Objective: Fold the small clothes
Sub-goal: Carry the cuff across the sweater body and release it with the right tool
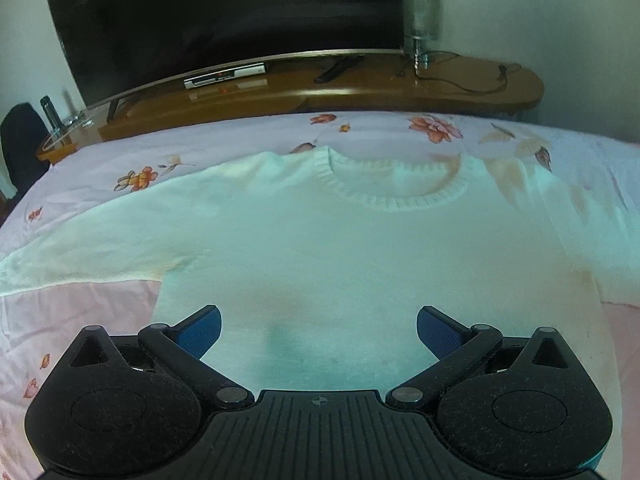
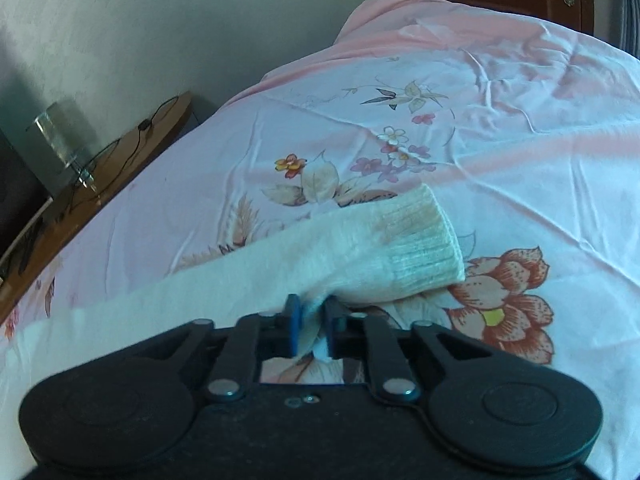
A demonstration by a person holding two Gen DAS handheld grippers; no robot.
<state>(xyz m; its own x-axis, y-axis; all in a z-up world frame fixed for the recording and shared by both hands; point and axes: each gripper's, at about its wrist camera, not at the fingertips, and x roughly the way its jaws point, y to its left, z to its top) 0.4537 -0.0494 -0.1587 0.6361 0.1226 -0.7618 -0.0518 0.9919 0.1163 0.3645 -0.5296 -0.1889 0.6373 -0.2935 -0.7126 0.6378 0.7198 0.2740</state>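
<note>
Close to me, the right gripper (image 2: 311,322) has its blue pads (image 2: 293,326) pressed together on a fold of white knit, at the near edge of the sweater's right sleeve (image 2: 320,248), so the jaws are almost fully closed with the cloth pinched between them. The sleeve lies stretched across the bed, and its ribbed cuff (image 2: 428,240) rests flat on a large printed flower of the bedsheet (image 2: 520,152). The left gripper (image 1: 319,330) is above the lower part of the white sweater (image 1: 320,248) with its jaws spread wide, and nothing is held between the blue pads (image 1: 205,330); I cannot tell if they touch the cloth. The sweater lies flat on the pink floral sheet, the round neckline (image 1: 394,190) on the far side and the other sleeve (image 1: 80,248) going out to the left. Behind the bed stands a wooden shelf (image 1: 360,92) with a small receiver box (image 1: 225,77), a remote (image 1: 338,69), a glass lamp (image 1: 421,16) with its cable, and a big dark television (image 1: 224,20).
</note>
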